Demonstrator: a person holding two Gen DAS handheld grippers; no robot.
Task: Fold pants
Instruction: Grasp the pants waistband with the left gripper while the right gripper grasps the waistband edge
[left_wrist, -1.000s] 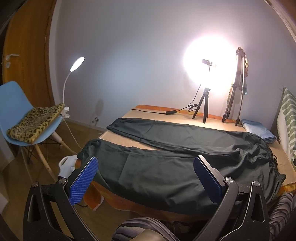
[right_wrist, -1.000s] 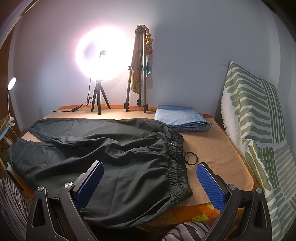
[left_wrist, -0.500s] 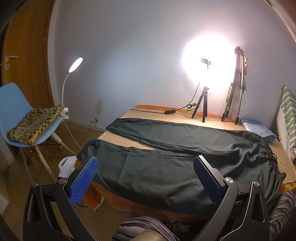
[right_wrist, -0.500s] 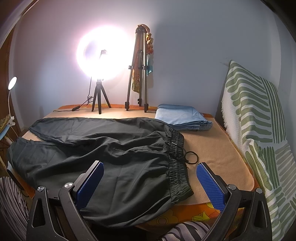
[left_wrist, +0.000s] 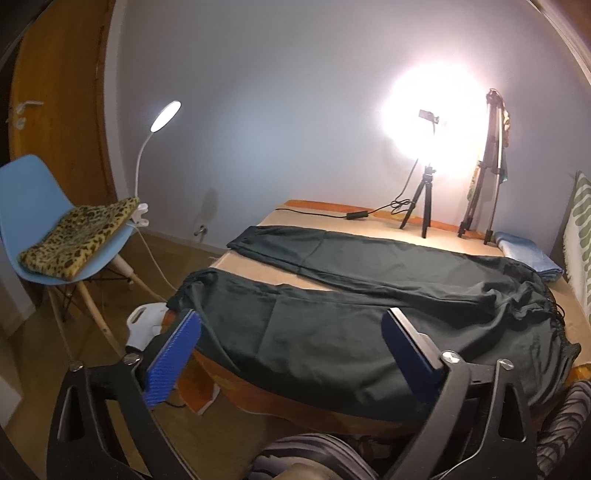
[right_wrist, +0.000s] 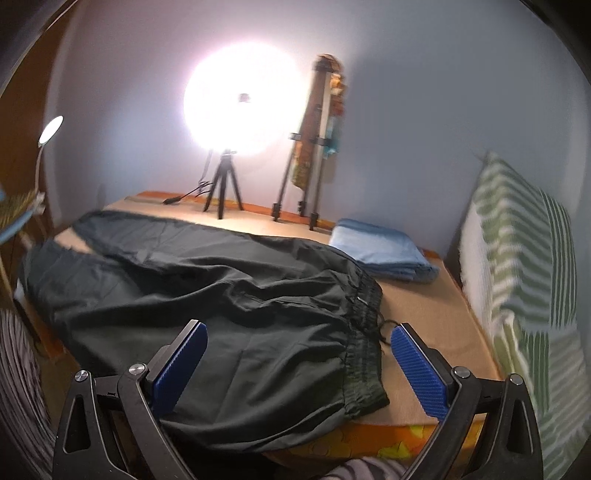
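1. Left gripper (left_wrist: 291, 354) hovers with its blue-padded jaws spread wide and nothing between them, just short of the near edge of the bed (left_wrist: 461, 242), above the near leg of the pants. Compared with a second ago its view has barely shifted.

2. At far left a light blue plastic chair (left_wrist: 22, 192) carries a leopard-print cushion (left_wrist: 77, 238), and a white gooseneck clip lamp (left_wrist: 166, 114) rises beside it.

3. The dark green drawstring pants (left_wrist: 369, 310) lie flat and unfolded across the tan bed cover: cuffs to the left, both legs spread apart in a V, waistband to the right.

4. A bright ring light on a small black tripod (right_wrist: 225, 192) and a taller folded tripod (right_wrist: 314, 155) stand along the far edge.

5. Right gripper (right_wrist: 295, 365), likewise wide and empty, has moved: its picture is now blurred and the waistband (right_wrist: 364, 332) sits between its pads and looks closer than half a second ago. I judge this to be the start of a reach for the waistband's near corner, so folding has not yet begun.

6. A folded light blue cloth (right_wrist: 380, 247) lies far right, well apart from the pants, and a green-and-white striped cushion (right_wrist: 524, 258) leans at the right edge.
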